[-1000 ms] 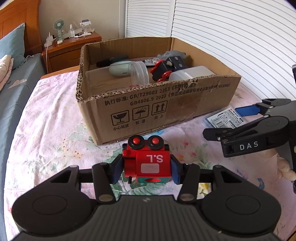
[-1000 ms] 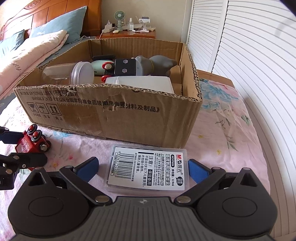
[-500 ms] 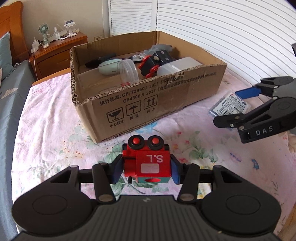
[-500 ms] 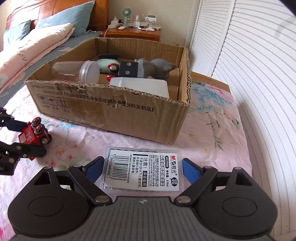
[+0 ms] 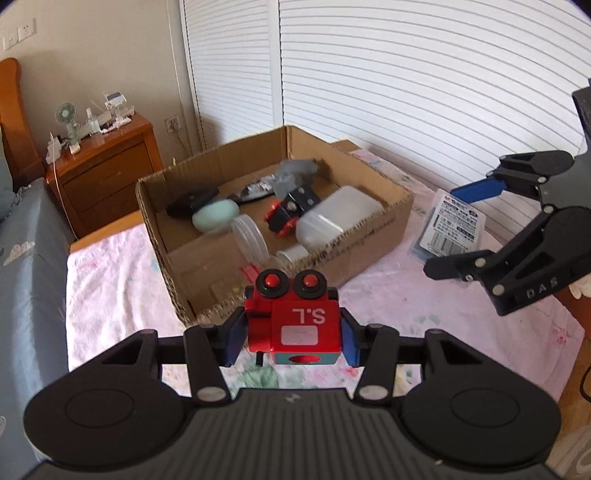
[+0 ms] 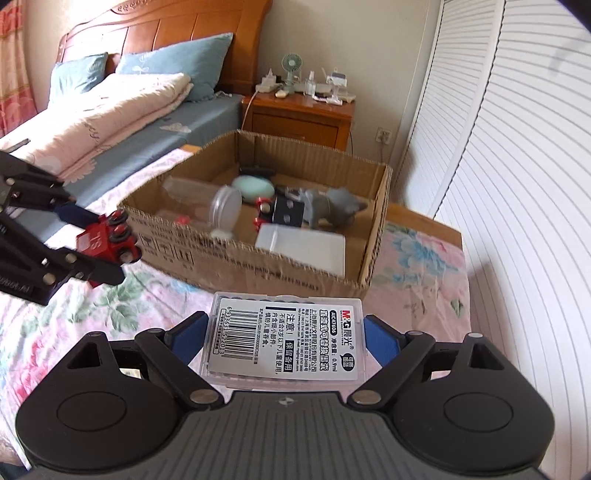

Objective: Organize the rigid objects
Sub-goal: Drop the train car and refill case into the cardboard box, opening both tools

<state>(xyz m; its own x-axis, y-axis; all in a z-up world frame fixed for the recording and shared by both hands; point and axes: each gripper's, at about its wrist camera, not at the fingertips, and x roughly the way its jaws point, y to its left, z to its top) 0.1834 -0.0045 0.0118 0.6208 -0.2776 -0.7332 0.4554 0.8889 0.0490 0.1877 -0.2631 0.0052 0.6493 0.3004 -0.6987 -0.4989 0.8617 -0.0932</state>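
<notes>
A home bedroom: a made bed (image 6: 122,122) with pillows (image 6: 177,62), wooden headboard (image 6: 166,29), and cluttered nightstand (image 6: 299,114).

The toy train (image 5: 293,325) is red with black wheels and white letters; the cardboard box (image 6: 258,266) is brown with black printed signs; the plastic case (image 6: 284,341) is clear, with a white label that carries a black barcode; the gripper fingers (image 6: 188,334) have blue pads on black arms; the bed cover (image 5: 110,280) is pink with a flower pattern; the nightstand (image 5: 107,173) is orange-brown wood; the pillow (image 6: 173,62) is blue.
</notes>
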